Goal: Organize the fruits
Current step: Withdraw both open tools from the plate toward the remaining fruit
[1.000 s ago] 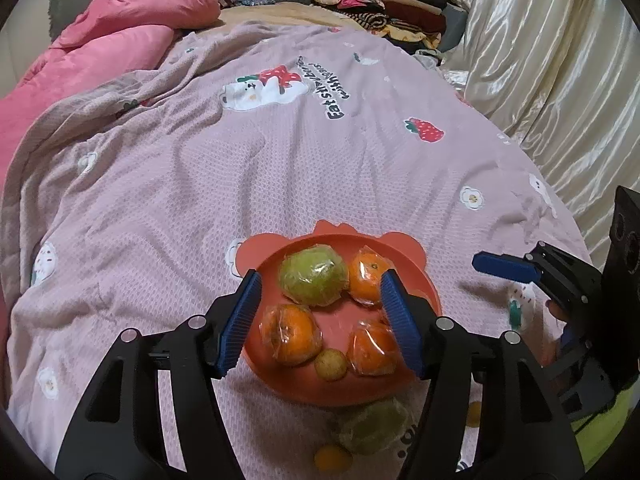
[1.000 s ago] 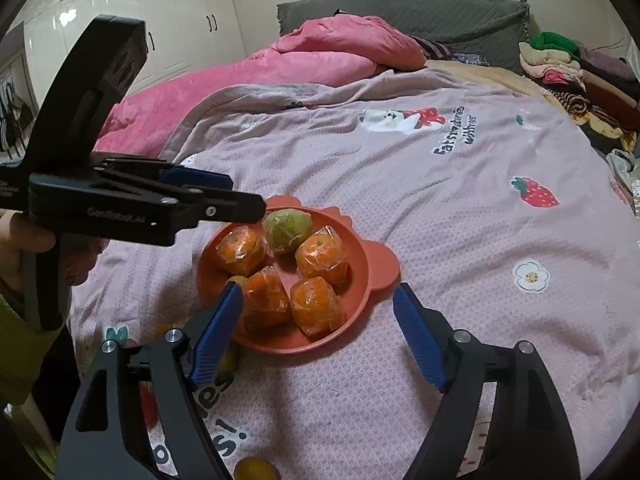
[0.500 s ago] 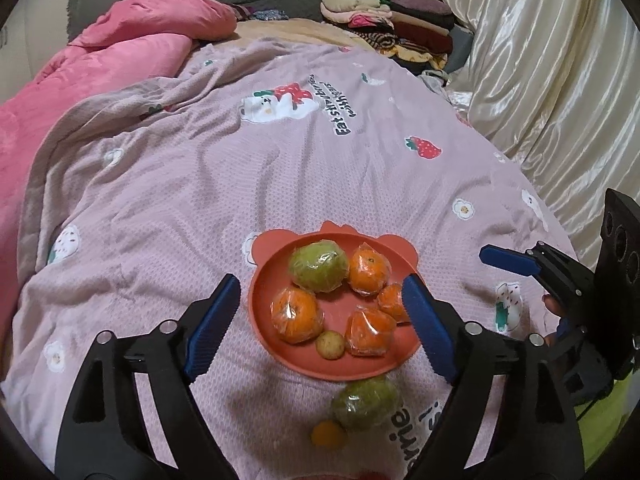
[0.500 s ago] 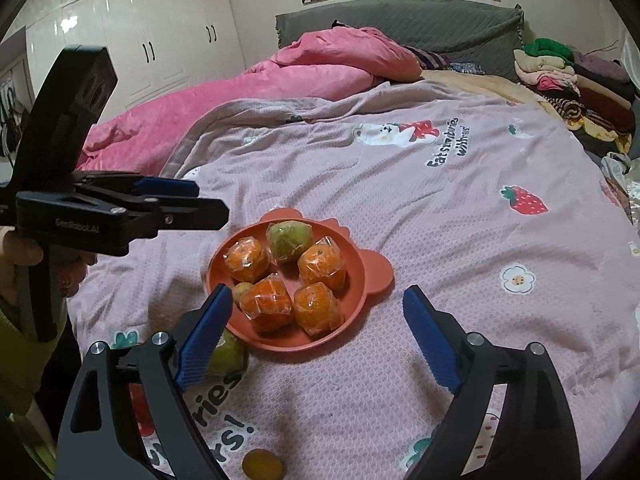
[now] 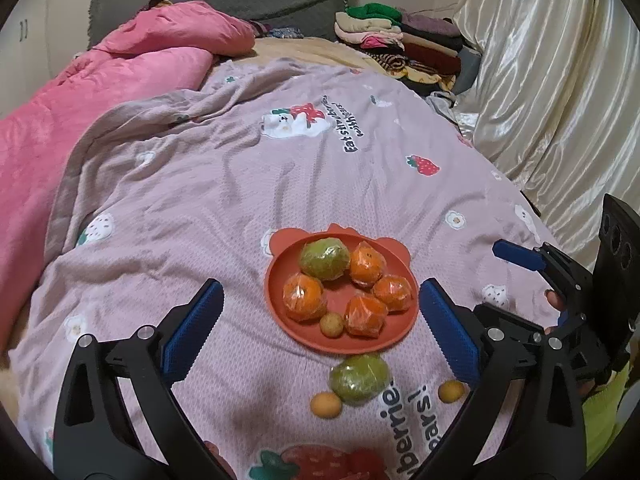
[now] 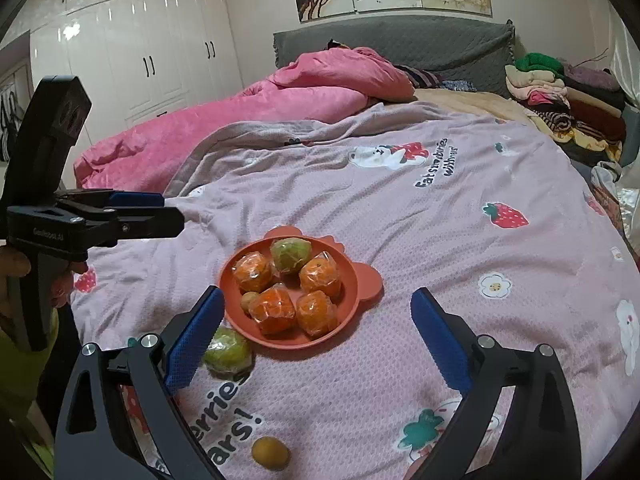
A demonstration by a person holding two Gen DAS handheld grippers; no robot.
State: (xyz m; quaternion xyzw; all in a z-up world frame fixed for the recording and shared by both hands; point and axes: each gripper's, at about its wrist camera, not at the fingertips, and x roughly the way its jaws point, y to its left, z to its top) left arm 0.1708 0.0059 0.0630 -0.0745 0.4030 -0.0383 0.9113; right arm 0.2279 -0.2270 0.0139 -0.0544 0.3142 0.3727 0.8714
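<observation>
An orange plate (image 5: 276,300) (image 6: 352,304) sits on the pink blanket, holding several plastic-wrapped oranges (image 5: 303,297), one wrapped green fruit (image 5: 325,259) (image 6: 291,255) and a small yellow fruit (image 5: 331,324). On the blanket beside the plate lie a wrapped green fruit (image 5: 359,374) (image 6: 227,352) and two small yellow fruits (image 5: 325,404) (image 5: 451,391); one shows in the right wrist view (image 6: 270,452). My left gripper (image 5: 318,328) is open and empty above the plate's near side. My right gripper (image 6: 316,332) is open and empty, also near the plate.
A pink duvet (image 5: 100,92) lies at the left and back. Folded clothes (image 5: 400,36) are stacked at the far right by the grey headboard (image 6: 400,48). A cream curtain (image 5: 560,100) hangs along the right. White wardrobes (image 6: 140,60) stand at the left.
Both grippers have pulled back and up from the plate, and the left has opened wider. The loose green fruit and small yellow fruits beside the plate have come into fuller view.
</observation>
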